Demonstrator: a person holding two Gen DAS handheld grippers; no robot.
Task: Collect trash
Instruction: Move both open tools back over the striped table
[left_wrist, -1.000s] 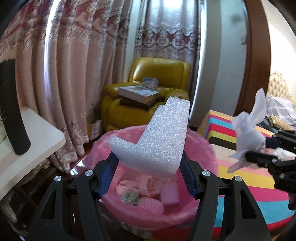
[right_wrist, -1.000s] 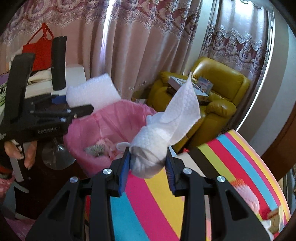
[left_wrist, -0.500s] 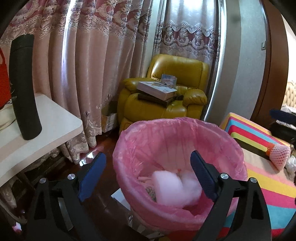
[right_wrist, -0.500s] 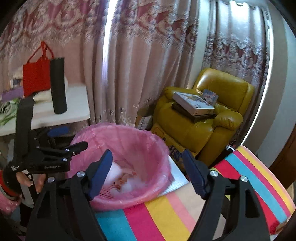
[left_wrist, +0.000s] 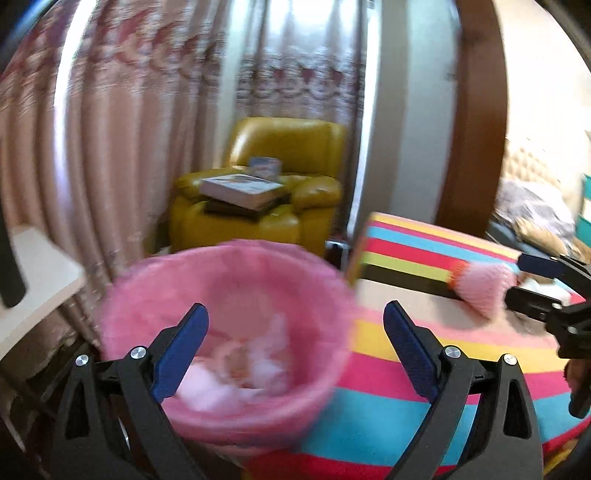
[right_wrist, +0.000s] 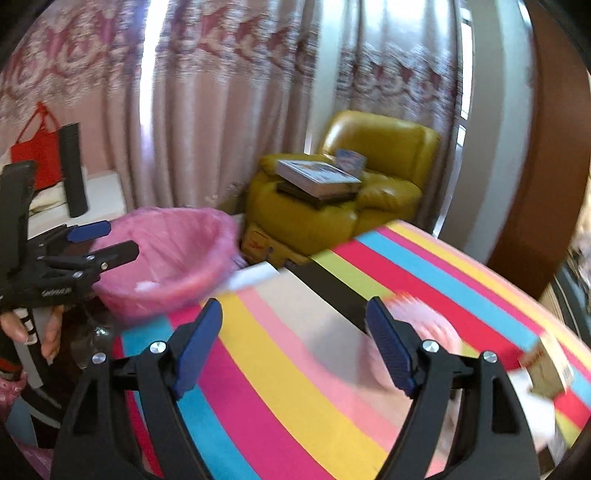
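Note:
My left gripper hangs over the pink-lined trash bin; its jaws are opening and nothing is between them. Pale crumpled trash lies at the bottom of the bin. My right gripper hovers over the striped tablecloth, its jaws also opening and empty. A pink foam fruit net lies on the cloth just behind its right finger. The left wrist view shows that net beside the right gripper. The right wrist view catches the left gripper at the bin.
A small carton and white paper lie at the table's right edge. A white sheet sits between bin and table. A yellow armchair with books stands behind. A white side table holds a black bottle and red bag.
The left gripper let the white foam piece fall into the bin and the right gripper dropped its tissue wad there. Both opened wide, and both views swung right toward the striped table.

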